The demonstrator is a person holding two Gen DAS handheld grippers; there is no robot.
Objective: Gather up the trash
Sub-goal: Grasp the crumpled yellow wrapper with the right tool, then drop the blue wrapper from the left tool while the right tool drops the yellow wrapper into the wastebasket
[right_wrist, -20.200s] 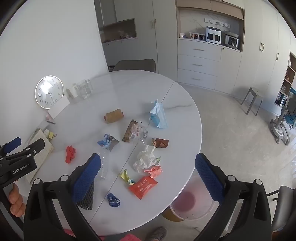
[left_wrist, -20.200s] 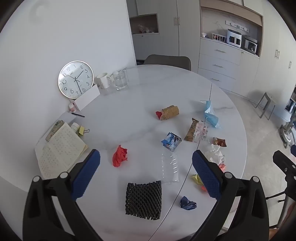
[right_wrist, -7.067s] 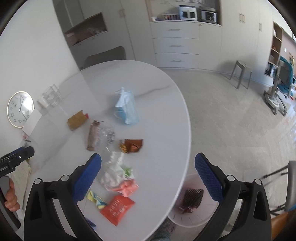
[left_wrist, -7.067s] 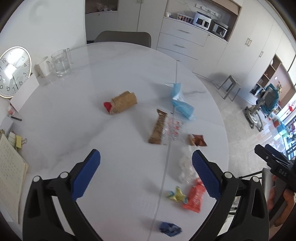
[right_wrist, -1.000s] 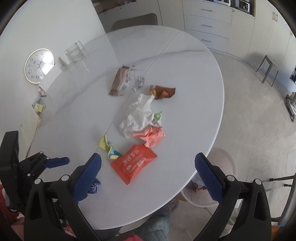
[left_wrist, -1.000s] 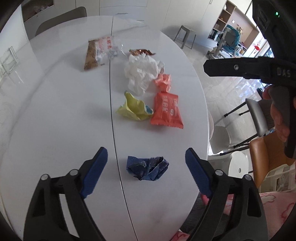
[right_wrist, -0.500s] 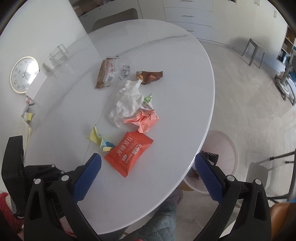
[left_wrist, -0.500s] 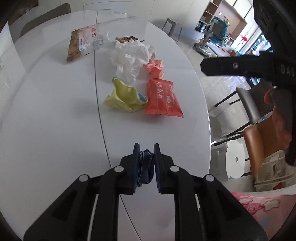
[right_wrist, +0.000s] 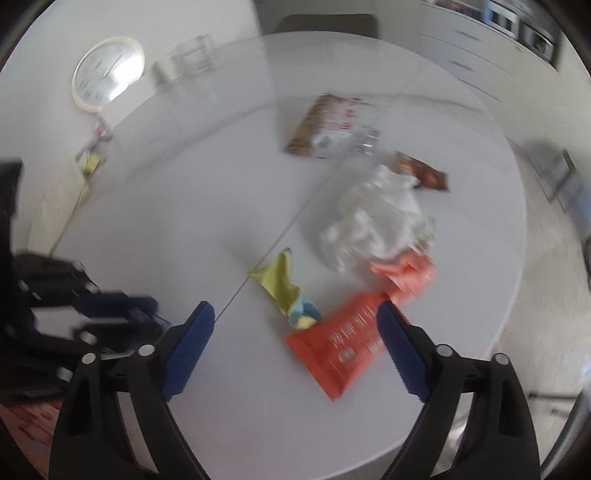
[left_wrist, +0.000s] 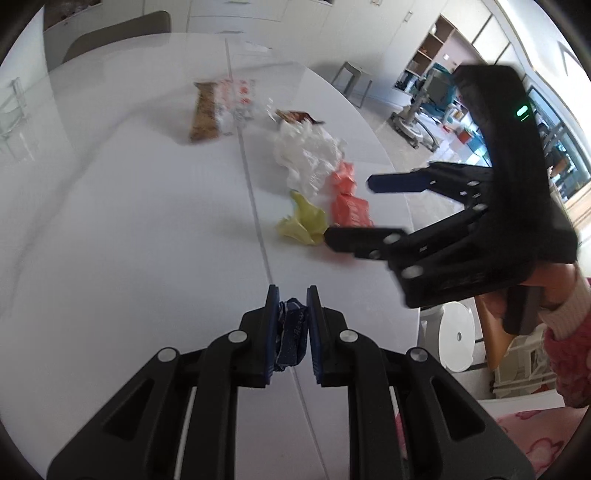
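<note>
My left gripper (left_wrist: 291,295) is shut on a crumpled blue wrapper (left_wrist: 291,332), held just above the white table (left_wrist: 129,221). My right gripper (right_wrist: 295,314) hangs low over an orange packet (right_wrist: 343,347) and a yellow wrapper (right_wrist: 280,284). Its jaws are closing, with both pieces in the gap and the pads touching neither. Farther back lie white crumpled tissue (right_wrist: 373,221), a pink paper wad (right_wrist: 406,273), a brown wrapper (right_wrist: 421,173) and a clear snack bag (right_wrist: 328,129). In the left wrist view the right gripper (left_wrist: 349,208) reaches in over the orange packet (left_wrist: 351,212).
A wall clock (right_wrist: 107,74), a glass jug (right_wrist: 192,55) and a notebook (right_wrist: 55,206) sit at the table's far left. A chair (left_wrist: 110,33) stands behind the table. A white round stool (left_wrist: 454,336) stands on the floor past the table's right edge.
The left gripper closed on the blue wrapper and carried it off along the table. The right gripper dropped toward the orange packet and its jaws have narrowed.
</note>
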